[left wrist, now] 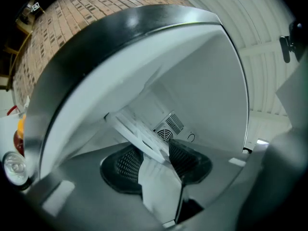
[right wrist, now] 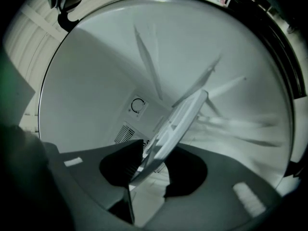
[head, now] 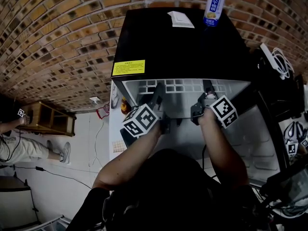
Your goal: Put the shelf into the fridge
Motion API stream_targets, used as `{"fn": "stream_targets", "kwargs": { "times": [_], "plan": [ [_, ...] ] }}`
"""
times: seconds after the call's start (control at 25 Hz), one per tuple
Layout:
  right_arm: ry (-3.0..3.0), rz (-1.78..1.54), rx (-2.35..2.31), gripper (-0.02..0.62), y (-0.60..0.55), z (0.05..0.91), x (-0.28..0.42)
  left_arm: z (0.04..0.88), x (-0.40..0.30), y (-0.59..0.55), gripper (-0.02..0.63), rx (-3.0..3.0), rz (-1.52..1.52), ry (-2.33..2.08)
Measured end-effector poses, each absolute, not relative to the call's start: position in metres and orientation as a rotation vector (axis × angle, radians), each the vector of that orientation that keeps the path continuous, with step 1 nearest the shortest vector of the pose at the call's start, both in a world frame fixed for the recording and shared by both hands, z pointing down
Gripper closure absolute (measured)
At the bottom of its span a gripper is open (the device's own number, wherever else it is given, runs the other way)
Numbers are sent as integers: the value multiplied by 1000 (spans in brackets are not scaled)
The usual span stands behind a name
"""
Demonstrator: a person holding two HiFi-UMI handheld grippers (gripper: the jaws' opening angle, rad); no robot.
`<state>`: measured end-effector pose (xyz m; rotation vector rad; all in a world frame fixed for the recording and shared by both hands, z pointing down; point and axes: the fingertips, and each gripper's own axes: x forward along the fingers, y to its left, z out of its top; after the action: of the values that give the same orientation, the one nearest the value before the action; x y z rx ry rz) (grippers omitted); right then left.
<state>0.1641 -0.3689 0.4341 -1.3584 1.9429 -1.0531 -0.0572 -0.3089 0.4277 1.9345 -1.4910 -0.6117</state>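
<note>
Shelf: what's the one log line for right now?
shelf: inside fridge | left tongs: open, shelf edge between | right tongs: open, shelf edge between | can: on fridge top

1. I see a blue-and-white drink can [head: 213, 7] standing upright, far right.
2. A white card [head: 181, 19] lies left of it, apart.
3. Brick wall [head: 57, 32] behind; a wooden cabinet [head: 48, 120] at left, near a seated person [head: 19, 146].
4. White cables [head: 280, 61] at right.
</note>
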Motion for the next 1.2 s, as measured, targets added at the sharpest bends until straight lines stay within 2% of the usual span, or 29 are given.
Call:
{"fn": "stream_targets", "kwargs": {
  "times": [0.32, 0.4, 0.68, 0.96, 1.08, 1.2],
  "plan": [
    [1956, -1054, -1334, 449, -345, 431, 165, 429, -48, -285, 453, 2013, -543, -1447],
    [1963, -1054, -1327, 451, -338, 431, 164, 428, -45, -276, 485, 2045, -529, -1428],
    [2052, -1015, -1295, 463, -307, 426, 152, 415, -34, -243, 500, 2242, -418, -1423],
    [2182, -906, -1195, 474, -277, 405, 131, 416, -40, -211, 540, 2332, -355, -1426],
    [2232, -873, -1188, 479, -266, 400, 125, 415, -47, -201, 606, 2335, -357, -1437],
    [2287, -840, -1179, 482, -254, 396, 117, 409, -51, -192, 606, 2344, -368, -1426]
  ]
}}
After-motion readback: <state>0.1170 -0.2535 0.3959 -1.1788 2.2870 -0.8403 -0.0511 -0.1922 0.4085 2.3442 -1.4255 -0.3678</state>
